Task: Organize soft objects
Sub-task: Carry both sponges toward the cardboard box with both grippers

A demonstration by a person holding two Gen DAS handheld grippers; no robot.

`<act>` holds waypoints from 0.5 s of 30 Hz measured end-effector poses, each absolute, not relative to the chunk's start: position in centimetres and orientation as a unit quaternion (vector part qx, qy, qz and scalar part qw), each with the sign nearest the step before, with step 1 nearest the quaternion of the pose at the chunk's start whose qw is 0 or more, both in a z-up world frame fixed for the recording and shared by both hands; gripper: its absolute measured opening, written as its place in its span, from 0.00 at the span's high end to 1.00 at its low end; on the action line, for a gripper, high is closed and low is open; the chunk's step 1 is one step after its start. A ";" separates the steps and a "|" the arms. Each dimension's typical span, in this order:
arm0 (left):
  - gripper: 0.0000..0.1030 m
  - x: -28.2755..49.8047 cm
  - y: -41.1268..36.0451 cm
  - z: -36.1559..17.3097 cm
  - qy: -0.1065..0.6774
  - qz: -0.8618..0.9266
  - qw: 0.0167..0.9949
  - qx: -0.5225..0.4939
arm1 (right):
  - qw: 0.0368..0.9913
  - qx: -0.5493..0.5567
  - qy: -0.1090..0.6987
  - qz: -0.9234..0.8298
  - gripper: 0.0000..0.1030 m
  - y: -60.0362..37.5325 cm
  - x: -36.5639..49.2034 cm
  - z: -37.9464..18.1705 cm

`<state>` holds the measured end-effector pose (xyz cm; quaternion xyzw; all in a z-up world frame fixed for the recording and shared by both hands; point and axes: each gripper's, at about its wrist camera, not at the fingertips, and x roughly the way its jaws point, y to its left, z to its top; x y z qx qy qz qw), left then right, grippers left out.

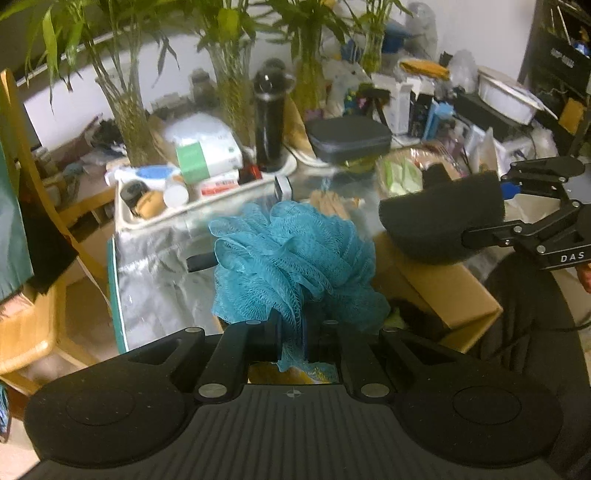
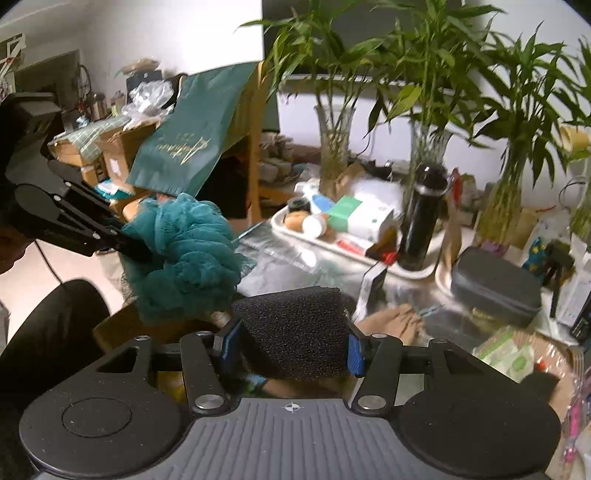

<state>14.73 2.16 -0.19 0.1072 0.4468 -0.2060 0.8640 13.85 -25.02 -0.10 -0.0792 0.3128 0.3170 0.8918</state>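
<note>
A teal mesh pouf [image 1: 291, 262], all ruffled netting, hangs at the centre of the left wrist view, a tail of its mesh pinched between shut jaws at the lower middle; in the right wrist view it bulges at centre left. A black foam sponge [image 2: 295, 328], coarse and porous with a rounded end, sits clamped across its width at the lower middle of the right wrist view, and shows at right of the left wrist view. Both are held off the bench.

white wall [image 2: 166, 29], wooden chair [image 1: 33, 332], cluttered table [image 1: 162, 266]
</note>
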 end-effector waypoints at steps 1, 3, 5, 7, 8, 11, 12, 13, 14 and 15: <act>0.91 14.5 2.1 -0.4 0.450 -0.207 0.862 0.108 | 0.890 -0.080 0.317 0.319 0.44 -24.9 13.6 -0.3; 0.91 14.2 2.1 -0.9 0.459 -0.210 0.856 0.109 | 0.886 -0.082 0.324 0.322 0.44 -24.7 13.3 -0.8; 0.91 13.7 2.0 -1.5 0.470 -0.212 0.850 0.109 | 0.882 -0.082 0.332 0.324 0.44 -24.6 13.1 -1.2; 0.91 13.6 2.0 -2.0 0.479 -0.213 0.844 0.111 | 0.879 -0.080 0.340 0.325 0.44 -24.5 13.0 -1.6; 0.91 13.6 2.0 -2.3 0.482 -0.214 0.842 0.113 | 0.878 -0.079 0.343 0.326 0.44 -24.4 13.0 -1.7; 0.91 13.5 2.0 -2.8 0.490 -0.218 0.836 0.115 | 0.874 -0.080 0.350 0.326 0.44 -24.1 12.8 -2.0; 0.91 13.5 1.9 -2.9 0.491 -0.219 0.835 0.116 | 0.874 -0.081 0.352 0.326 0.44 -24.1 12.8 -2.1; 0.91 13.4 1.8 -3.0 0.492 -0.219 0.834 0.118 | 0.873 -0.081 0.353 0.326 0.44 -24.0 12.8 -2.2; 0.90 13.4 1.8 -3.1 0.493 -0.218 0.834 0.122 | 0.872 -0.081 0.355 0.326 0.44 -24.0 12.8 -2.2; 0.88 13.4 1.7 -3.2 0.493 -0.215 0.833 0.127 | 0.872 -0.081 0.356 0.326 0.44 -24.0 12.9 -2.2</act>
